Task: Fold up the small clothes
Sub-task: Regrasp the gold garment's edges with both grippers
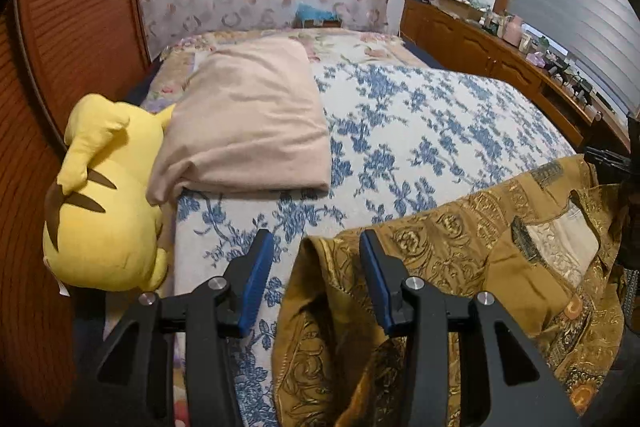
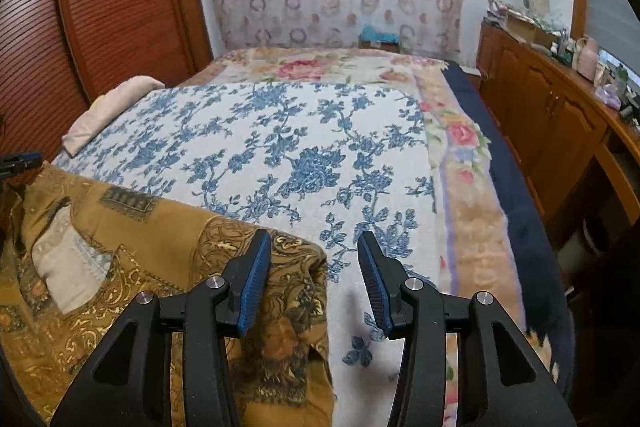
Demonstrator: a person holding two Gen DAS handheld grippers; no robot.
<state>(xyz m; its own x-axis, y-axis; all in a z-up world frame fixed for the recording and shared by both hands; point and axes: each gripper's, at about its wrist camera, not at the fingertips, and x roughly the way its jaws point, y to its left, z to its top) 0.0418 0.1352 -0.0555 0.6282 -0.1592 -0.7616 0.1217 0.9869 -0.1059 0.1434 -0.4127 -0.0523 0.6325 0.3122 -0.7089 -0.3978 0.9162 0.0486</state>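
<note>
A brown-gold patterned shirt [image 1: 460, 267] is lying spread on the near part of the bed [image 2: 304, 147], on top of a white bedspread with blue flowers [image 1: 420, 131]. Its collar and pale inner lining are showing toward the middle of the garment, and the cloth is rumpling at both side edges.

The left gripper [image 1: 316, 247] is hovering over the shirt's left edge, its blue-padded jaws standing spread apart with nothing pinched between them; the folded-over hem is lying below the gap, and I cannot quite tell whether the right-hand pad is brushing the cloth. The right gripper [image 2: 314, 247] is hanging over the shirt's opposite edge, its jaws likewise spread and empty, one finger above the fabric and the other above bare bedspread.

Beyond the shirt, a folded pale pink cloth [image 1: 248, 123] is resting near the left side of the bed, and just beside it, touching it, a yellow plush toy [image 1: 104, 195] is lying against the reddish slatted wooden panel [image 1: 80, 27]. A floral cover with pink roses [image 2: 304, 67] is showing at the far end of the bed. Along the right wall a wooden counter [image 2: 560, 115] is carrying a clutter of small items too blurred to name.
</note>
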